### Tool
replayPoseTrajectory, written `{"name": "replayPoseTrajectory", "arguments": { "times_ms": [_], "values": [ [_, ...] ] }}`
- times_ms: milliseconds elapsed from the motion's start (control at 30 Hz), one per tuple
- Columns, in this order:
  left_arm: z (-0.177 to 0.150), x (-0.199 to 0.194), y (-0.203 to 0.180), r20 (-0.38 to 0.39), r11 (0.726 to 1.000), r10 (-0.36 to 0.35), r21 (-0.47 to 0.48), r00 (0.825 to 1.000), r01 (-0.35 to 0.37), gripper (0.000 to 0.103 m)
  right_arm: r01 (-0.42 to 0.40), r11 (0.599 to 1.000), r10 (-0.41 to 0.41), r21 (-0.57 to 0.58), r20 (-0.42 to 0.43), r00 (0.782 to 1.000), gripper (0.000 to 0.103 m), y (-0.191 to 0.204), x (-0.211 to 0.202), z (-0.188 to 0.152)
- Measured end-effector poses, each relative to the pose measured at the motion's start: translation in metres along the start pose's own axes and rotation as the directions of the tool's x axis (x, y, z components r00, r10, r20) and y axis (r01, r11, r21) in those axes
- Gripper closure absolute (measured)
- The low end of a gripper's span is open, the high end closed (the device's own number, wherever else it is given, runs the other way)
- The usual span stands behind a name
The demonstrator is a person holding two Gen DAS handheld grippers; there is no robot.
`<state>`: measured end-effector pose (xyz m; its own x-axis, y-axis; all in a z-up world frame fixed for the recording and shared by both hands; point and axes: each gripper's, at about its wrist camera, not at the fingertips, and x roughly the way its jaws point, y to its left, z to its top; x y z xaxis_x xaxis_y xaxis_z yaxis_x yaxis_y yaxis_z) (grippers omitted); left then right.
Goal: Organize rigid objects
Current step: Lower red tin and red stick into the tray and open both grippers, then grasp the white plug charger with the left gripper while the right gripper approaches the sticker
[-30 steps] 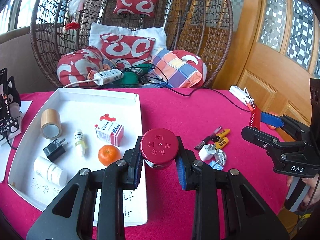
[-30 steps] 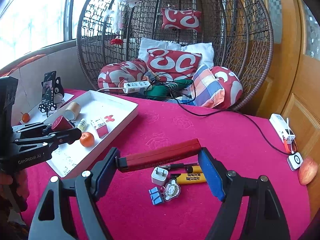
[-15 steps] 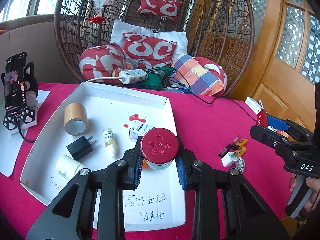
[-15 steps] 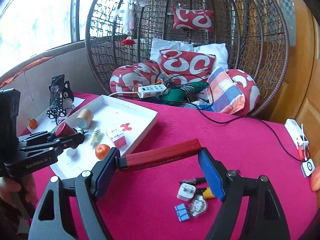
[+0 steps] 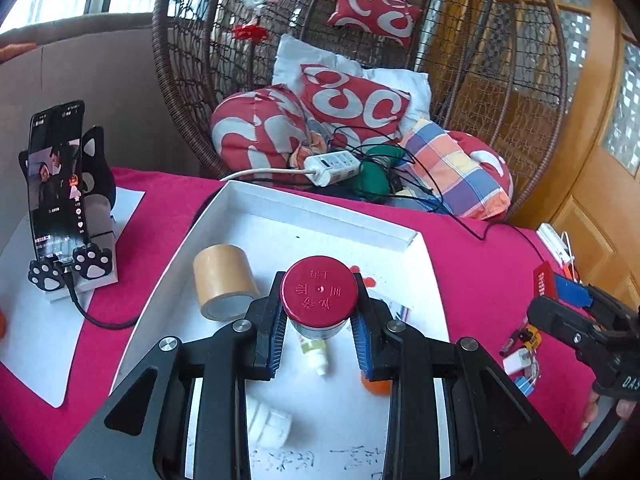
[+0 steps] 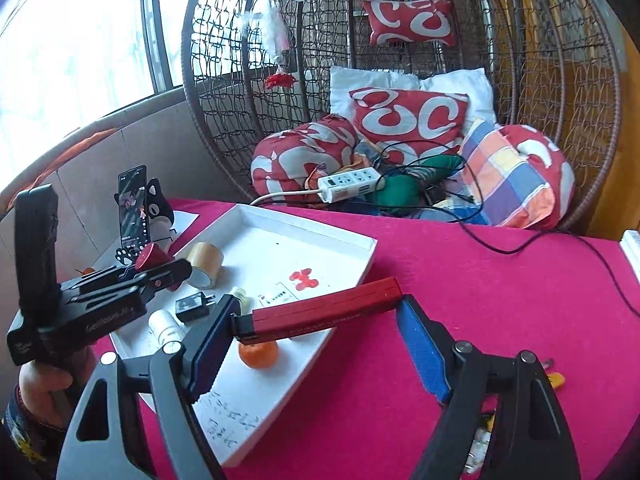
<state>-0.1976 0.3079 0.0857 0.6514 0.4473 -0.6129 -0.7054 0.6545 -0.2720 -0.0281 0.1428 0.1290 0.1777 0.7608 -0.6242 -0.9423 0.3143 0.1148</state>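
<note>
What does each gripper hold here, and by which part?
Left gripper: a red-capped jar, pinched at its sides just under the cap. Right gripper: a long red box, clamped end to end.

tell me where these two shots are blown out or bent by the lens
Right wrist view: the window at upper left is washed out to white; the wicker chair bows outward. Left wrist view: dark corners, curved door at right, the white tray bright but its handwriting readable.
</note>
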Motion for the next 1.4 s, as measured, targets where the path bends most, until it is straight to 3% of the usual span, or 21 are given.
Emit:
{"name": "replayPoseTrajectory", "arguments": {
  "times_ms": [100, 233, 567, 600, 633, 700, 733, 833, 867, 967, 1100, 1200, 1267, 1400],
  "values": [
    [0.003, 0.012, 0.016, -0.032, 0.999, 0.006, -0.051, 0.999, -0.008, 0.075, -0.019, 1.000, 0.019, 0.012, -0.004, 1.000, 0.023, 0.007, 0.013, 0.004],
    [-0.003, 0.023, 0.019, -0.054, 0.998, 0.028, -0.050, 0.998, -0.031, 0.075, -0.043, 0.999, 0.044, 0.018, -0.032, 0.999, 0.023, 0.017, 0.036, 0.001],
    [-0.011, 0.041, 0.008, -0.053, 0.993, 0.110, 0.034, 0.992, -0.109, 0.074, -0.064, 0.995, 0.056, -0.075, -0.109, 0.993, 0.022, 0.055, 0.072, -0.035],
    [-0.010, 0.040, 0.007, -0.051, 0.993, 0.111, 0.039, 0.993, -0.109, 0.071, -0.061, 0.995, 0.053, -0.079, -0.106, 0.993, 0.022, 0.058, 0.074, -0.036],
    [-0.009, 0.038, 0.006, -0.044, 0.993, 0.110, 0.044, 0.993, -0.108, 0.061, -0.058, 0.995, 0.050, -0.086, -0.100, 0.994, 0.022, 0.059, 0.075, -0.037],
    [-0.008, 0.031, 0.005, -0.009, 0.992, 0.116, 0.043, 0.993, -0.116, 0.016, -0.044, 0.993, 0.034, -0.112, -0.085, 0.996, 0.017, 0.063, 0.074, -0.038],
    [-0.008, 0.029, 0.005, 0.010, 0.991, 0.124, 0.039, 0.992, -0.125, 0.011, -0.035, 0.991, 0.026, -0.128, -0.072, 0.997, 0.016, 0.065, 0.072, -0.039],
    [-0.008, 0.014, 0.007, 0.070, 0.983, 0.185, 0.007, 0.980, -0.186, 0.007, -0.010, 0.987, 0.004, -0.161, -0.039, 0.999, 0.009, 0.069, 0.063, -0.041],
    [-0.008, 0.009, 0.009, 0.077, 0.982, 0.190, -0.015, 0.979, -0.189, 0.000, -0.002, 0.986, -0.004, -0.165, -0.031, 1.000, 0.000, 0.069, 0.061, -0.041],
    [-0.010, -0.010, 0.012, 0.117, 0.984, 0.171, -0.064, 0.978, -0.165, 0.000, 0.003, 0.987, -0.002, -0.162, 0.007, 1.000, 0.000, 0.066, 0.045, -0.042],
    [-0.013, -0.031, -0.001, 0.153, 0.988, 0.151, -0.054, 0.977, -0.144, 0.000, 0.004, 0.993, 0.006, -0.118, 0.089, 0.996, 0.000, 0.055, 0.014, -0.039],
    [-0.013, -0.045, -0.016, 0.181, 0.993, 0.117, -0.036, 0.976, -0.113, 0.000, 0.023, 0.997, -0.009, -0.071, 0.198, 0.980, 0.000, 0.042, -0.018, -0.033],
    [-0.013, -0.052, -0.025, 0.197, 0.996, 0.092, -0.021, 0.976, -0.089, 0.000, 0.042, 0.999, -0.031, -0.032, 0.283, 0.959, 0.000, 0.030, -0.043, -0.029],
    [-0.020, -0.058, -0.049, 0.208, 0.999, 0.017, 0.035, 0.978, -0.025, 0.000, 0.094, 0.991, -0.129, 0.097, 0.468, 0.875, 0.000, -0.010, -0.106, -0.023]
  ]
}}
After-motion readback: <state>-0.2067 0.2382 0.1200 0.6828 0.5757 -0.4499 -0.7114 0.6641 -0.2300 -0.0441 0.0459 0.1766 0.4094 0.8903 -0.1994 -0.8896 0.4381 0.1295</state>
